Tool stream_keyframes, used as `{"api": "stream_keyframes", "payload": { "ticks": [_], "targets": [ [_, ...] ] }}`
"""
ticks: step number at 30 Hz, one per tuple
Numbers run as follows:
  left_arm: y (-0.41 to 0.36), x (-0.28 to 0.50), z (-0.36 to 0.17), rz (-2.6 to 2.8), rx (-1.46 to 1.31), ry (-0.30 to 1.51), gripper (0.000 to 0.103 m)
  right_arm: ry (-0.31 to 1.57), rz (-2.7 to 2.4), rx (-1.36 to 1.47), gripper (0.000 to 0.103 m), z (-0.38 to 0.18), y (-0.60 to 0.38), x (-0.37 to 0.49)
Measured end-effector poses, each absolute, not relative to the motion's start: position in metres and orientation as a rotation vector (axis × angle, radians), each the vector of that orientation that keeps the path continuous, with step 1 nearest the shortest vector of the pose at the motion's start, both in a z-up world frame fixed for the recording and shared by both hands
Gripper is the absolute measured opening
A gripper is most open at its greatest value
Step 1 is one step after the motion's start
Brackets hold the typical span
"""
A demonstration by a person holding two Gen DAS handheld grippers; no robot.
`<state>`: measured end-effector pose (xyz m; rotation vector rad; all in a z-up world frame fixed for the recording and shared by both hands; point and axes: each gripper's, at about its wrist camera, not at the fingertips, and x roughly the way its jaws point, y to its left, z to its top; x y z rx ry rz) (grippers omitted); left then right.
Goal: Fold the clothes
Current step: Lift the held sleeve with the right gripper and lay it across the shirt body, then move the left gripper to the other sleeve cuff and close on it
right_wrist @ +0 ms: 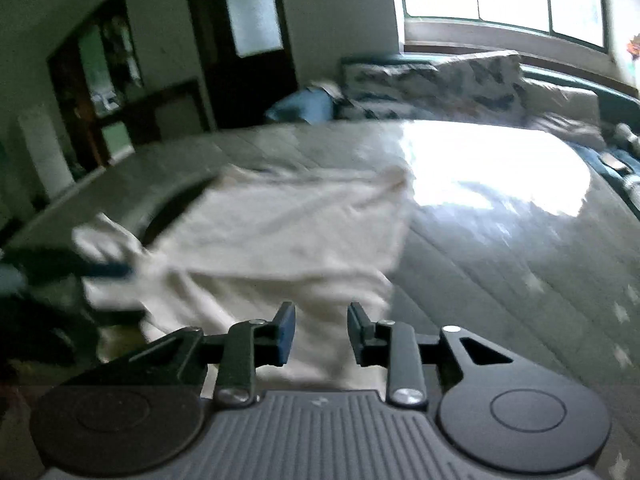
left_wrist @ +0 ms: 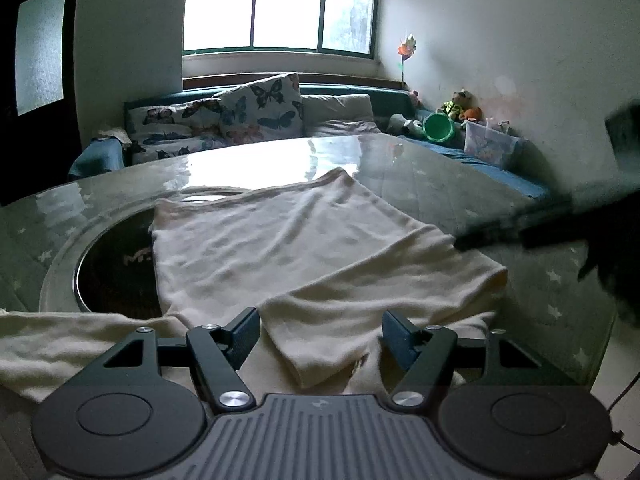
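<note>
- My left tongs (left_wrist: 320, 338) are spread wide with nothing between the pads, low over the near hem of the cream knitted top (left_wrist: 288, 248), where a folded-back flap (left_wrist: 320, 336) of the same cloth lies right between them.
- My right tongs (right_wrist: 321, 330) are also released, the gap narrower, with cream cloth below them; that view is smeared, so I cannot tell whether the pads touch the fabric.
- The cream top lies spread on the glossy glass-covered tabletop (left_wrist: 440, 176), neckline toward the window, one side over the dark round inset (left_wrist: 116, 272) in the tabletop, and a sleeve (left_wrist: 60, 344) trailing off to my left at the near edge.
- To do this step well, I judge I should bring each pair of tongs down on a single layer at the hem corners, pinch cleanly, lift just enough to clear the glass, and carry both sides evenly so the fold line stays straight.
- The slick glass may let the whole top slide if I drag.
- Pose: both tongs point forward along the garment and tilt slightly down, the left one near level. In the left view my right tool shows as a dark blur (left_wrist: 520, 228) at the garment's right edge.
</note>
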<state>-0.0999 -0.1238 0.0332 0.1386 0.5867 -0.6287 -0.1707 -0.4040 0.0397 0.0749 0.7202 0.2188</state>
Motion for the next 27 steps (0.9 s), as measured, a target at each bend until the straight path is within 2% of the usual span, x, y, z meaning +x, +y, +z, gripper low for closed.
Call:
{"api": "stream_keyframes", "payload": {
  "ticks": [7,11,14,22,27],
  "targets": [
    [-0.128,-0.096,0.036,-0.635,0.138,0.58,0.067,0.743,0.17,0.073,0.031,0.017,-0.428,-0.181],
    [-0.134,-0.093,0.032,-0.655,0.131,0.587,0.052,0.687,0.18,0.087,0.031,0.029,-0.425,-0.175],
    [-0.137,-0.09,0.028,-0.655,0.138,0.597,0.047,0.654,0.218,0.085,0.031,0.037,-0.414,-0.164],
    [-0.135,-0.088,0.015,-0.65,0.17,0.634,0.039,0.688,0.256,0.025,0.03,0.016,-0.389,-0.125],
    [-0.125,-0.086,0.006,-0.609,0.193,0.654,0.039,0.68,0.238,0.03,0.027,0.012,-0.393,-0.125]
  ]
}}
